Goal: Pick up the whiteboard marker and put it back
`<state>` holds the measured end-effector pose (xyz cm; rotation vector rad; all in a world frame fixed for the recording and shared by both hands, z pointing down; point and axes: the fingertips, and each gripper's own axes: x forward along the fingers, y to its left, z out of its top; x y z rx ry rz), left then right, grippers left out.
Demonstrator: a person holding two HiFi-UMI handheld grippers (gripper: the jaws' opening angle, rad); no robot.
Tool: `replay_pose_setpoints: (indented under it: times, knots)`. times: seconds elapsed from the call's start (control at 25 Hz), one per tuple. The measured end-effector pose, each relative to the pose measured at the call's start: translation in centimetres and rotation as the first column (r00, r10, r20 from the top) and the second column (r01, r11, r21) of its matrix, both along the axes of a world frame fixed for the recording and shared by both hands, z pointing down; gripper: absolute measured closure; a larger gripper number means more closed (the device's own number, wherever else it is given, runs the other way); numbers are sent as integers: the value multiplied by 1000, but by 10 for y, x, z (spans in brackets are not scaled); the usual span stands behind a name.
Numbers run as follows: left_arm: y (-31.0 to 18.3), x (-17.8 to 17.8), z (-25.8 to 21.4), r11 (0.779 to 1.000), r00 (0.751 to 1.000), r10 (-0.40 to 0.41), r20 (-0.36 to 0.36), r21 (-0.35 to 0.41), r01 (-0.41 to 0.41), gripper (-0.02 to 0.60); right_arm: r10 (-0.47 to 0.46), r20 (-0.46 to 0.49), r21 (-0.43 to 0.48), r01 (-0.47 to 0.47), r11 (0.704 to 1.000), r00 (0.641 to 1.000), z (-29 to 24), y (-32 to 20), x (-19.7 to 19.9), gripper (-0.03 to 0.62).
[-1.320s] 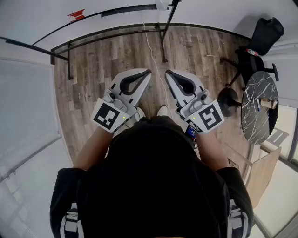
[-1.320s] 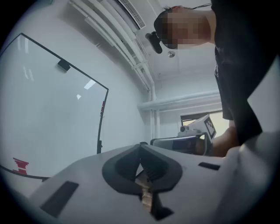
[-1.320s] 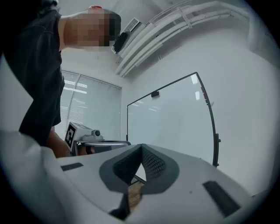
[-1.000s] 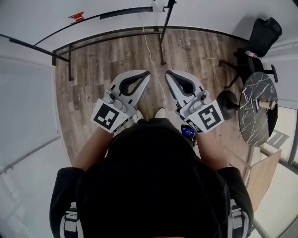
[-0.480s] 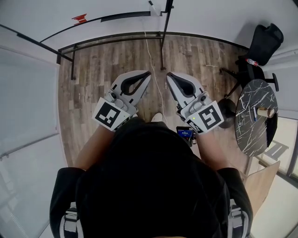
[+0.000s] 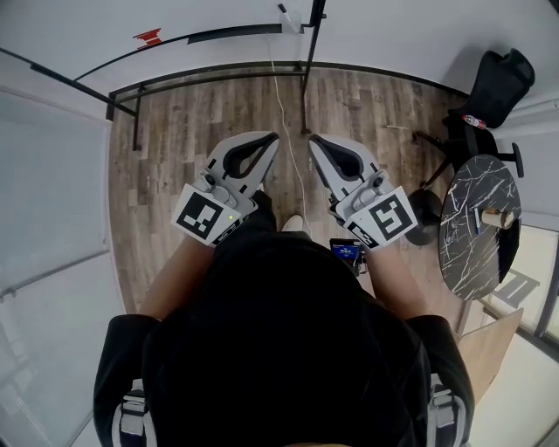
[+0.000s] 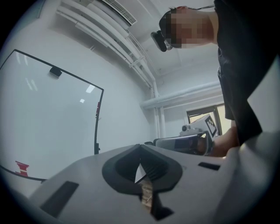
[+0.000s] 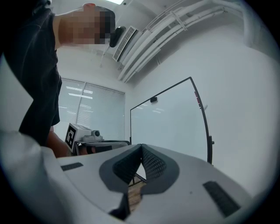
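Note:
I cannot pick out the whiteboard marker for certain in any view. The whiteboard [image 6: 175,22] stands ahead on a black floor frame [image 6: 210,74] and carries a small red mark [image 6: 148,37]. It also fills the left gripper view as a whiteboard [image 7: 52,122] and the right gripper view as a whiteboard [image 8: 170,127]. My left gripper [image 6: 276,137] and right gripper [image 6: 312,140] are held level side by side over the wooden floor. Both have their jaws shut on nothing. The left gripper [image 7: 140,146] and the right gripper [image 8: 141,145] show their tips meeting.
A round marble table [image 6: 463,253] stands at the right with a thin blue stick [image 6: 478,218] and a small roll [image 6: 496,218] on it. A black office chair [image 6: 498,74] is behind it. A white cable [image 6: 284,113] runs across the floor. Glass walls flank the left side.
The person has stepped across the floor, so the whiteboard frame, chair and table have shifted slightly in the head view. Both grippers keep the same side-by-side pose with jaws shut.

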<state>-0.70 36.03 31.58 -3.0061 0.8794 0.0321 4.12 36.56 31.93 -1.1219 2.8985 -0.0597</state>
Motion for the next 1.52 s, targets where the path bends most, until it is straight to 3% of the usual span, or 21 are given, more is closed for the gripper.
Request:
replay_pose_setpoints:
  times: [0.92, 1.52]
  knots:
    - [-173, -37, 10, 996, 996, 87, -5, -24, -87, 578, 52, -25, -16, -53, 998, 998, 9, -171, -47, 600]
    - [-233, -76, 19, 984, 984, 176, -25, -35, -177, 578, 110, -35, -42, -112, 993, 993, 21, -226, -94, 599]
